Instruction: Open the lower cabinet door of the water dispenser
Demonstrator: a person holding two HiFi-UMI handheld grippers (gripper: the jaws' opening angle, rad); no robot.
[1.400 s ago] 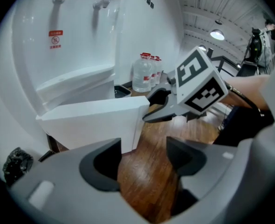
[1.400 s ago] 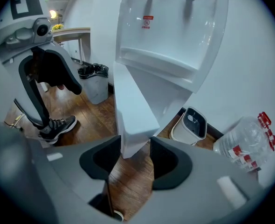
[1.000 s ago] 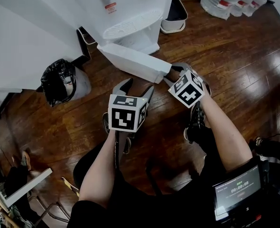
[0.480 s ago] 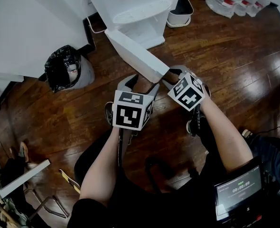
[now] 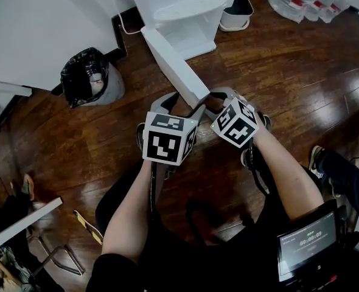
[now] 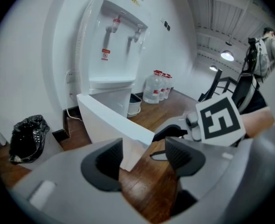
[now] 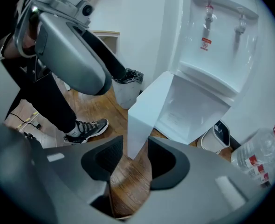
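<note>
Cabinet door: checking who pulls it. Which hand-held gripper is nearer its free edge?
Right. The right hand-held gripper has just been closing its jaws, and they now clamp the free edge of the cabinet door. The left hand-held gripper is open, just short of that edge, holding nothing.

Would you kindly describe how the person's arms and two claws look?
The left claw and right claw are grey moulded plastic with darker ribbed pads. Each carries a cube with black-and-white square markers. The forearms are bare; no sleeves show.
</note>
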